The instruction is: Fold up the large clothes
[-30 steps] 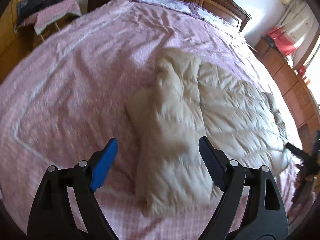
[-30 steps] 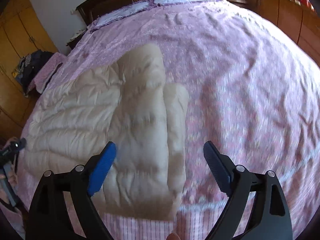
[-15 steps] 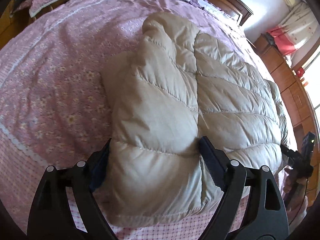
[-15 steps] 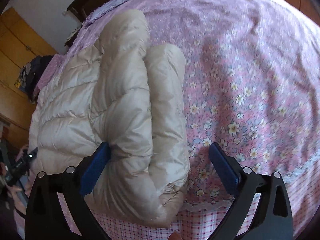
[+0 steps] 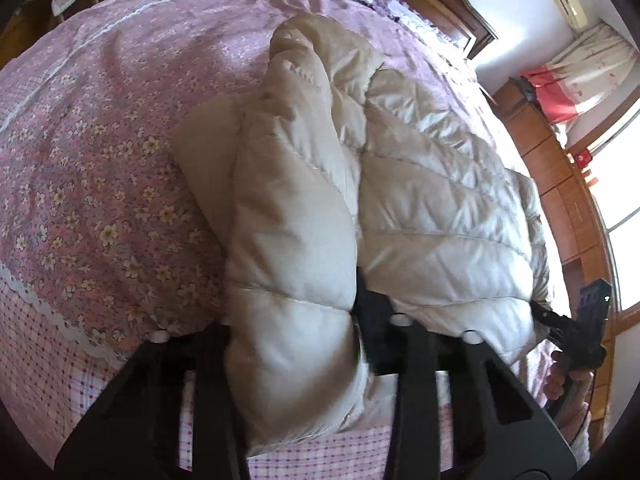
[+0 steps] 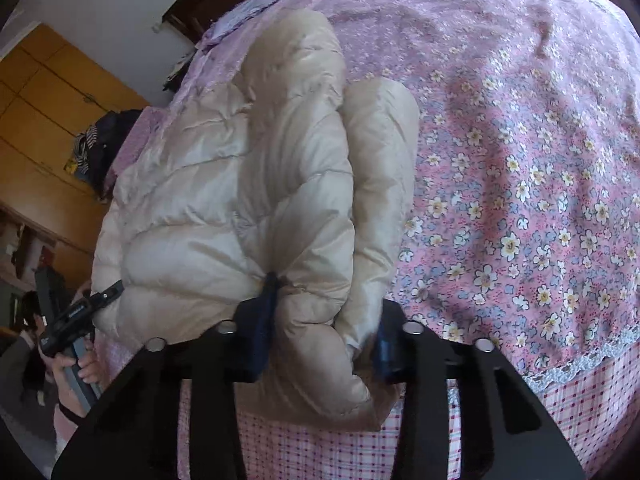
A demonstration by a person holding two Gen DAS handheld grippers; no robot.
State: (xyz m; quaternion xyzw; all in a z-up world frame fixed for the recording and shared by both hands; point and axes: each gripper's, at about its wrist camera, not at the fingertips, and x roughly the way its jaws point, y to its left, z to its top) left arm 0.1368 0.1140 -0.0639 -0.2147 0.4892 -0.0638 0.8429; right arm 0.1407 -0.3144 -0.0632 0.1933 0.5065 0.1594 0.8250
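A cream quilted down jacket (image 5: 420, 200) lies on the pink floral bed, its sides folded in toward the middle. My left gripper (image 5: 292, 320) is shut on the jacket's near left corner, the padding bulging between its jaws. My right gripper (image 6: 324, 320) is shut on the near right corner of the same jacket (image 6: 240, 184), with a blue pad (image 6: 264, 308) pressed into the fabric. Each gripper also shows at the far edge of the other's view, the right gripper (image 5: 576, 328) and the left gripper (image 6: 80, 312), both at the jacket's hem.
The bed (image 6: 520, 140) has a lace-trimmed edge (image 5: 48, 312) close to me. A dark wooden headboard (image 5: 440, 4) is at the far end. Wooden cabinets (image 5: 568, 200) stand on the right and yellow wardrobes (image 6: 48, 112) with piled clothes on the left.
Both grippers came down to the jacket's near hem and closed on its two corners. The padding now bunches up between the jaws.
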